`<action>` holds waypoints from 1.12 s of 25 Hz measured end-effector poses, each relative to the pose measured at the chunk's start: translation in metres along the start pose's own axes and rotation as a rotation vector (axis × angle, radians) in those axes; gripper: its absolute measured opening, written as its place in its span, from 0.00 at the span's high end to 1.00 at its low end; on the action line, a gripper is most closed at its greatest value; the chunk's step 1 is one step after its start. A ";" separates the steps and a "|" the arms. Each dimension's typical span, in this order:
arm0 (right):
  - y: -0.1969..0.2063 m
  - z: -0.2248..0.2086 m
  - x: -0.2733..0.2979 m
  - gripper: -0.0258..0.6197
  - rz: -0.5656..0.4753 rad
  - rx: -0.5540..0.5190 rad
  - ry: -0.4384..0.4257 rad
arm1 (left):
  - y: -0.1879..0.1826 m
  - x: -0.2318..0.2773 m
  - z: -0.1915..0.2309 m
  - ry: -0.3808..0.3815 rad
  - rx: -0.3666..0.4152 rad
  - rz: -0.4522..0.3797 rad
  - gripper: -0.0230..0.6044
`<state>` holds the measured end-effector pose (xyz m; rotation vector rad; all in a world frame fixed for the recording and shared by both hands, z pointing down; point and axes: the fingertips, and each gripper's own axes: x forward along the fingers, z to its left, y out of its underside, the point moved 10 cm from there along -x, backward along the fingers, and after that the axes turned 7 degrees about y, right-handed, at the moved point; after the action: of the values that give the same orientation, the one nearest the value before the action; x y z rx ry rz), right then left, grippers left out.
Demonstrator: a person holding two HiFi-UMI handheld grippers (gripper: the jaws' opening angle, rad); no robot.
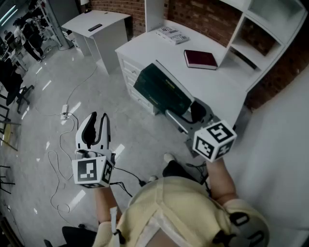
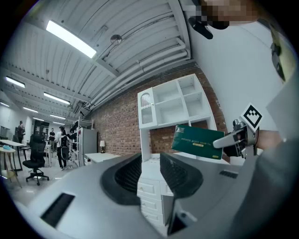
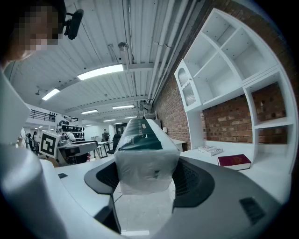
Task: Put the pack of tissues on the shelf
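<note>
A workshop room with a brick wall [image 1: 207, 14] and a pale glossy floor [image 1: 43, 91] holds a white desk [image 1: 227, 82] with drawers [image 1: 133, 79] in its front, and a white shelf [image 1: 270, 29] stands on the far side of that desk against the brick. The right gripper [image 1: 186, 115] is clamped on the pack of tissues [image 1: 161, 89], its two jaws spread wide and pressing either side of the pack's clear-wrapped end, so that the dark green length of the pack juts out ahead of it. The pack is held in the air, roughly level, over the near edge of the desk and well short of the shelf. Further along the desk top lies a dark red book [image 1: 200, 59], and beyond it, near the shelf's upright, a small stack of printed booklets [image 1: 172, 34]. The left gripper [image 1: 99, 118] hangs off to the side over the floor, with its jaws a little apart and nothing between them. Cables [image 1: 63, 144] trail across the floor beneath it, and a second, smaller white desk [image 1: 99, 24] stands farther back in the room.
</note>
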<state>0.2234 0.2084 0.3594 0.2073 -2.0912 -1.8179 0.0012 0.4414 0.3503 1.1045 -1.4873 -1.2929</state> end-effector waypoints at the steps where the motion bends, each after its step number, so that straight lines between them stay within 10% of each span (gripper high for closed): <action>1: 0.002 0.000 0.000 0.46 0.002 0.006 0.005 | 0.001 0.000 -0.001 -0.001 -0.001 0.001 0.77; 28: -0.006 -0.009 0.017 0.46 -0.018 0.048 0.062 | 0.014 0.036 0.016 0.157 -0.035 0.011 0.77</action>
<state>0.2102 0.1929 0.3574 0.2924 -2.0978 -1.7499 -0.0242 0.4113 0.3645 1.1466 -1.3475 -1.1920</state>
